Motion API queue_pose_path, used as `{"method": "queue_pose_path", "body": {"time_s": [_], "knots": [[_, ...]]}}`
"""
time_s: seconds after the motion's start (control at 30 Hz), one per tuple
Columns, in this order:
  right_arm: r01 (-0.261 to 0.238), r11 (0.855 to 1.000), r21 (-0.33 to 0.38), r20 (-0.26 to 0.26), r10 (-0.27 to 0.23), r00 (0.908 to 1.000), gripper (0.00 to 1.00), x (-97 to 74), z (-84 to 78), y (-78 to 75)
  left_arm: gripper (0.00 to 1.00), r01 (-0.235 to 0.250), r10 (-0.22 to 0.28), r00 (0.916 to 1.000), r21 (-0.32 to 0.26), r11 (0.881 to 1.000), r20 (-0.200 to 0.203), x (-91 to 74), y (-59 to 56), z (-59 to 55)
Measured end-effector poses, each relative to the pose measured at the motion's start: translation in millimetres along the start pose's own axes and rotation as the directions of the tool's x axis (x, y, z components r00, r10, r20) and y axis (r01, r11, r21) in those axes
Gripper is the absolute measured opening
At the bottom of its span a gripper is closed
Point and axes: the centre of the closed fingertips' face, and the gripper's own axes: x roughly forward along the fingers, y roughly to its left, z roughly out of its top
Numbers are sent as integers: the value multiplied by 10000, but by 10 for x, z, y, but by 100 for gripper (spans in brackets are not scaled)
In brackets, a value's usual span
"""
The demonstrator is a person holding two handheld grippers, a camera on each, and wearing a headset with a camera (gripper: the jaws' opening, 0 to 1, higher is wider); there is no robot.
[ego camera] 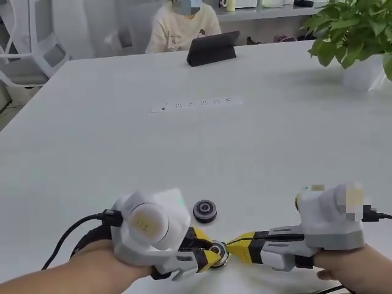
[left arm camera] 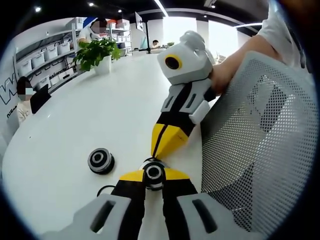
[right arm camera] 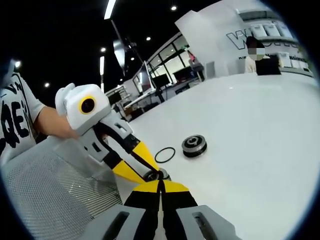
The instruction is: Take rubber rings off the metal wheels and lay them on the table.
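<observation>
An open-plan office or meeting area. A long white table (ego camera: 122, 122) runs far across the room, with a flush power socket strip (ego camera: 196, 104) set into its middle. At the far side a person (ego camera: 180, 30) sits behind a dark tablet (ego camera: 211, 48) propped upright. A potted green plant (ego camera: 355, 30) stands at the far right. A grey mesh office chair (left arm camera: 250, 130) sits at the near edge. Shelves of storage bins (left arm camera: 47, 52) line one wall, glass-walled rooms (right arm camera: 170, 67) lie beyond, and recessed lights (right arm camera: 107, 9) dot the dark ceiling
</observation>
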Motion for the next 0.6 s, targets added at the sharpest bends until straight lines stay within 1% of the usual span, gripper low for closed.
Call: {"method": "queue_pose_path", "body": {"time_s": [0.17, 0.4, 0.47, 0.5, 0.53, 0.57, 0.6], "knots": [[-145, 9999, -47, 60, 145, 9999, 0, 13, 13, 38, 6, -9, 9, 10000, -12, 10000, -22, 1, -2, 1], [-412, 9987, -315, 63, 414, 9991, 0, 43, 19, 98, 6, -32, 32, 10000, 20, 10000, -33, 0, -2, 2], [-568, 9978, -332, 127, 573, 9983, 0, 48, 29, 136, 6, -15, 15, 10000, 33, 10000, -25, 1, -2, 2], [-926, 9946, -471, 305, 940, 9951, 0, 62, 65, 211, 6, -10, 10, 10000, 38, 10000, -19, 2, -4, 4], [-1227, 9910, -528, 333, 1245, 9917, 0, 58, 76, 281, 6, -16, 16, 10000, 47, 10000, -9, 2, -3, 5], [-922, 9938, -623, 213, 937, 9954, 0, 49, 67, 237, 6, -25, 25, 10000, 39, 10000, 8, 3, -2, 7], [-895, 9929, -780, 184, 912, 9957, 0, 47, 60, 225, 6, -28, 28, 10000, 34, 10000, 13, 4, -1, 8]]}}
